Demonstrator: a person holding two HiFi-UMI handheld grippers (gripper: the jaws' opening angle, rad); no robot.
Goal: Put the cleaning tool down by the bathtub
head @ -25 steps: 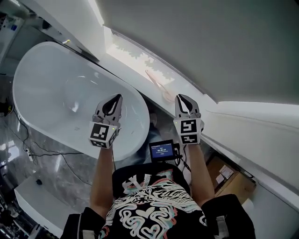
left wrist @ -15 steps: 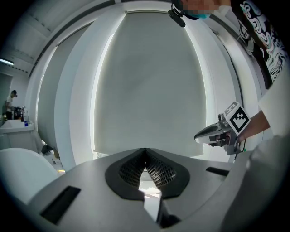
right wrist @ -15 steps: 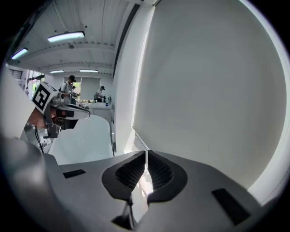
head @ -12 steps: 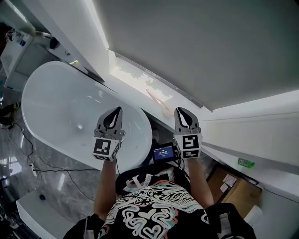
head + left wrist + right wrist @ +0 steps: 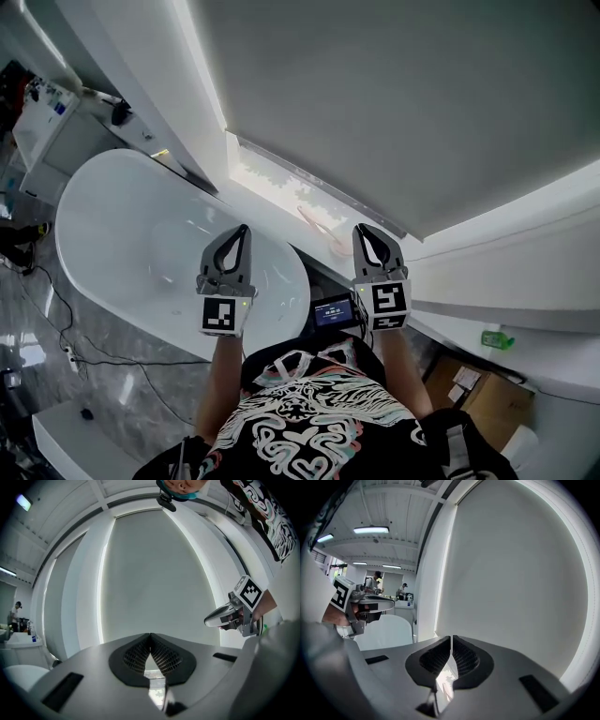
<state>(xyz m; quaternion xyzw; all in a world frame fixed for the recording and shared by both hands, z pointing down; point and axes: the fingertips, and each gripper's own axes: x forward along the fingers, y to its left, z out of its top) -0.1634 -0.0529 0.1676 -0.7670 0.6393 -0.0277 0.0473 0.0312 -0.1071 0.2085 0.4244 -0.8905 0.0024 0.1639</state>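
A pink long-handled cleaning tool (image 5: 324, 231) lies on the white ledge (image 5: 272, 192) behind the white oval bathtub (image 5: 122, 244). No gripper touches it. My left gripper (image 5: 243, 229) is held up over the tub's right end, jaws shut and empty. My right gripper (image 5: 361, 229) is held up just right of the tool, also shut and empty. In the left gripper view the shut left gripper (image 5: 150, 635) faces a grey blind, with the right gripper (image 5: 220, 618) at the side. From the right gripper (image 5: 451, 638), the left gripper (image 5: 379, 600) and the tub (image 5: 386, 631) show.
A small screen device (image 5: 335, 311) hangs at the person's chest. A cardboard box (image 5: 480, 398) and a green bottle (image 5: 497, 339) sit at the lower right. Cables (image 5: 56, 309) trail over the marble floor left of the tub. A white cabinet (image 5: 47, 117) stands far left.
The view has swung up, so the tub and ledge sit lower in the picture. Both grippers stay raised, shut and empty, side by side.
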